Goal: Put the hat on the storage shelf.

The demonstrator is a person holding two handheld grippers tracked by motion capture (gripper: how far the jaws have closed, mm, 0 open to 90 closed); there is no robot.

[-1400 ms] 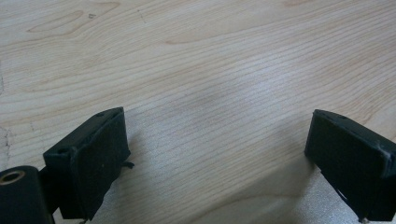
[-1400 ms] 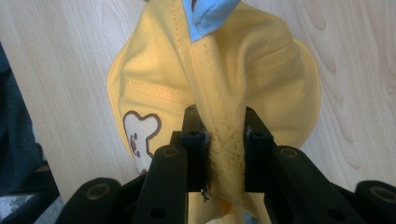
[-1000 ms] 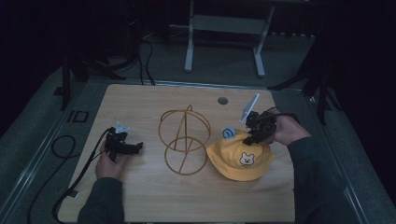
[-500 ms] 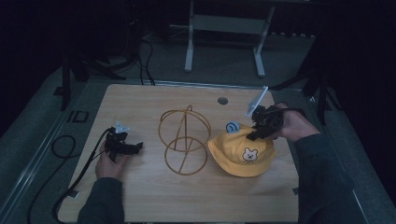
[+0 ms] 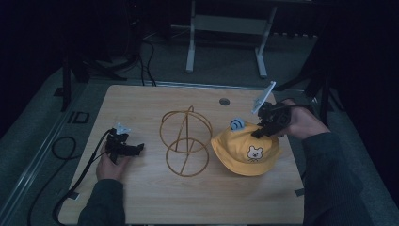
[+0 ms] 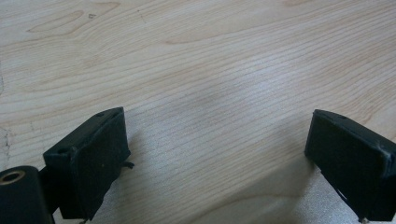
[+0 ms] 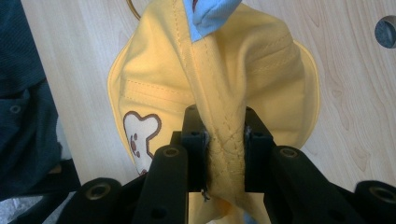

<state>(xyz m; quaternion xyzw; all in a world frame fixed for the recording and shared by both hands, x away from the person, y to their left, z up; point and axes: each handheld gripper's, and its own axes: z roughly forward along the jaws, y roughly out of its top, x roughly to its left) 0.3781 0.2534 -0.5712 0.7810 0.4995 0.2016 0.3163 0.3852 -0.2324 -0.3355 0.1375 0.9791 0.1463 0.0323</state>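
A yellow bucket hat (image 5: 247, 149) with a bear face and a small blue ear (image 5: 236, 124) hangs partly lifted at the table's right. My right gripper (image 5: 260, 130) is shut on a fold of the hat's crown (image 7: 224, 140), pinched between its jaws. A gold wire hat stand (image 5: 185, 141) rises upright in the middle of the table, left of the hat. My left gripper (image 5: 134, 149) rests on the wood at the left. Its jaws stand wide apart over bare tabletop (image 6: 219, 93), holding nothing.
The wooden table (image 5: 141, 197) has a round cable hole (image 5: 224, 101) near its far edge. A black cable (image 5: 70, 183) trails from the left gripper off the table's left side. A metal frame (image 5: 226, 42) stands on the floor beyond the table.
My right gripper has risen and moved a little right and back, pulling the hat's crown up with it. The left gripper has stayed in place.
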